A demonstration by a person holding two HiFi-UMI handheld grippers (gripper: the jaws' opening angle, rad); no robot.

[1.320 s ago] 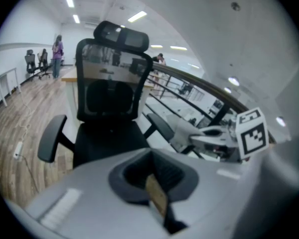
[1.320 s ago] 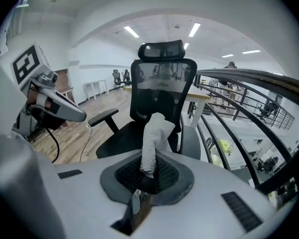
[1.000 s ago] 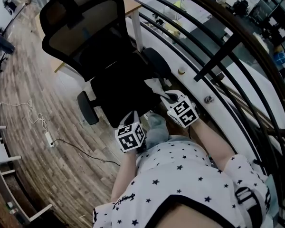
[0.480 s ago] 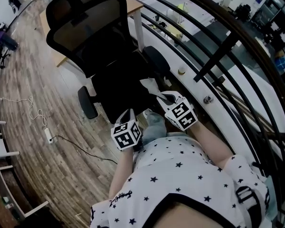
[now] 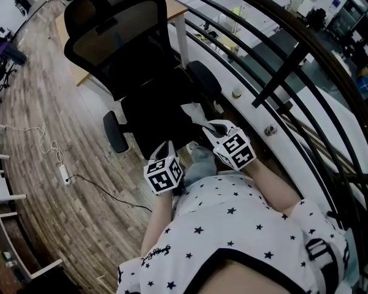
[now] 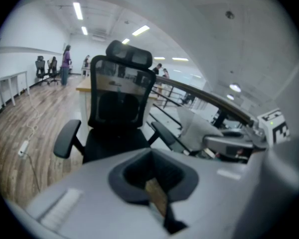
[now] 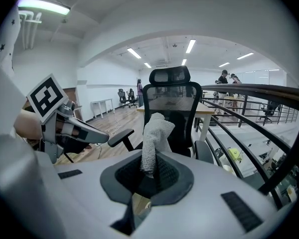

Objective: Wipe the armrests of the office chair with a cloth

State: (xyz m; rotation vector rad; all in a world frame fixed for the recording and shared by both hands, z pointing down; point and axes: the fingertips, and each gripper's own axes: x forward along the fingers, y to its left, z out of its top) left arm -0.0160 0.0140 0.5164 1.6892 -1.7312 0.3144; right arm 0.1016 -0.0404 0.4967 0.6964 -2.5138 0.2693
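A wood-plank floor [image 5: 43, 103], black curved railing [image 5: 282, 72], wooden desk [image 5: 174, 6] and ceiling strip lights [image 7: 190, 46].

Both forearms reach forward side by side; left gripper [image 5: 167, 149] closed empty, right gripper [image 5: 205, 124] pinching a cloth [image 5: 193, 110].

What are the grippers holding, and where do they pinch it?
The right gripper pinches the cloth by its bottom end. The left gripper holds nothing.
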